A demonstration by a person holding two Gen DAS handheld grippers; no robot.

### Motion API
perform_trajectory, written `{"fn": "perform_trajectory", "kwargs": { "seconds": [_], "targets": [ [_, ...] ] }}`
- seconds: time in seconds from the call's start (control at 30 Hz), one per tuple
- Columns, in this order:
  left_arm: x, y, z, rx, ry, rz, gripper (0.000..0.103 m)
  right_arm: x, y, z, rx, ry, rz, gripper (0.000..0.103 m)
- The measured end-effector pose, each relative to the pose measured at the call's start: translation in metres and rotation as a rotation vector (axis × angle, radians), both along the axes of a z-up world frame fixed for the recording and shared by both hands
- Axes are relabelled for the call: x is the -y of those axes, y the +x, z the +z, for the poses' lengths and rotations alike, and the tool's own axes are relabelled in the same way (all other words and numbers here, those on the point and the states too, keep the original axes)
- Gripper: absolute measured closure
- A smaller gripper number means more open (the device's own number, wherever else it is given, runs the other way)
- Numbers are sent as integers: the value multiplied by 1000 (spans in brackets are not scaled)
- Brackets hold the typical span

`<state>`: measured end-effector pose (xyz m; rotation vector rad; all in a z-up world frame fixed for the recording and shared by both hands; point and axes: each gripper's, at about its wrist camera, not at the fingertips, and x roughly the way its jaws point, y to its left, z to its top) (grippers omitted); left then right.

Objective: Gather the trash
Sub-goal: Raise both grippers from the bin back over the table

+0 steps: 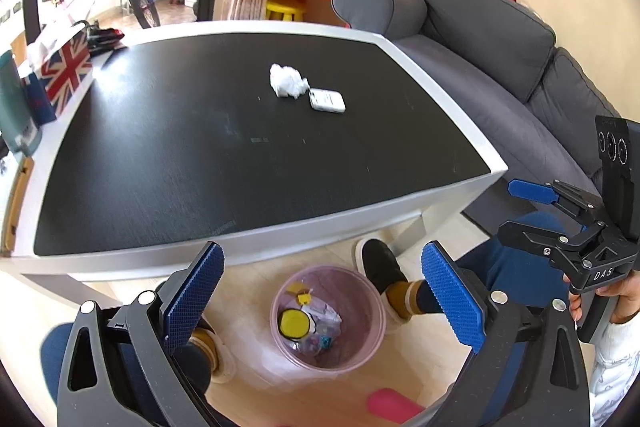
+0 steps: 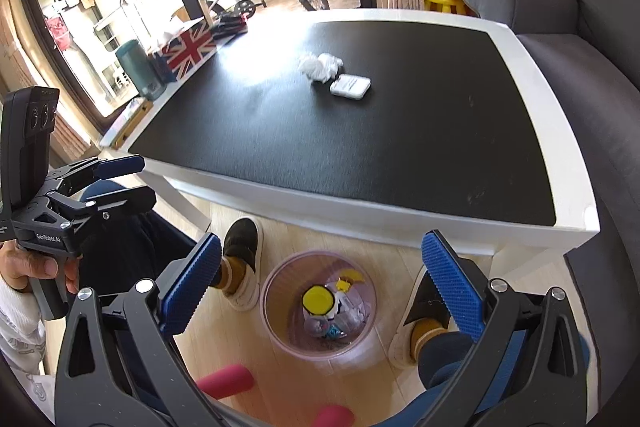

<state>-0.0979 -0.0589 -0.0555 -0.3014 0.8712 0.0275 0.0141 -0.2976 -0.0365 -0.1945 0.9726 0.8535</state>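
Note:
A crumpled white tissue [image 1: 287, 81] lies on the black tabletop [image 1: 200, 155] beside a small white flat pack [image 1: 327, 100]; both show in the right wrist view too, tissue [image 2: 320, 66] and pack [image 2: 350, 85]. A pink trash bin [image 1: 362, 337] stands on the floor below the table's near edge, holding a yellow lid [image 1: 295, 323] and wrappers; the bin also shows in the right wrist view [image 2: 280, 327]. My left gripper [image 1: 322, 301] is open and empty above the bin. My right gripper [image 2: 320, 291] is open and empty above it too.
A Union Jack tissue box [image 1: 66, 67], a teal cup [image 1: 14, 103] and dark items sit at the table's far left. A grey sofa [image 1: 500, 59] runs along the right. The person's feet [image 1: 380, 267] flank the bin. Pink objects [image 2: 226, 381] lie on the floor.

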Motion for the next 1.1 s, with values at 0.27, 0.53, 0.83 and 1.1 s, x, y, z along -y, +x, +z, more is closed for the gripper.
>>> {"fn": "perform_trajectory", "kwargs": {
  "seconds": [0.27, 0.53, 0.83, 1.1],
  "targets": [
    [-10, 12, 20, 16, 18, 5, 8, -6, 17, 21, 20, 14, -8, 5],
    [-24, 31, 31, 20, 43, 8, 8, -21, 42, 32, 30, 12, 1, 5],
    [-46, 63, 32, 3, 54, 19, 8, -45, 74, 32, 27, -11, 19, 5],
    [-60, 91, 25, -10, 64, 11, 8, -74, 109, 17, 25, -60, 45, 5]
  ]
}}
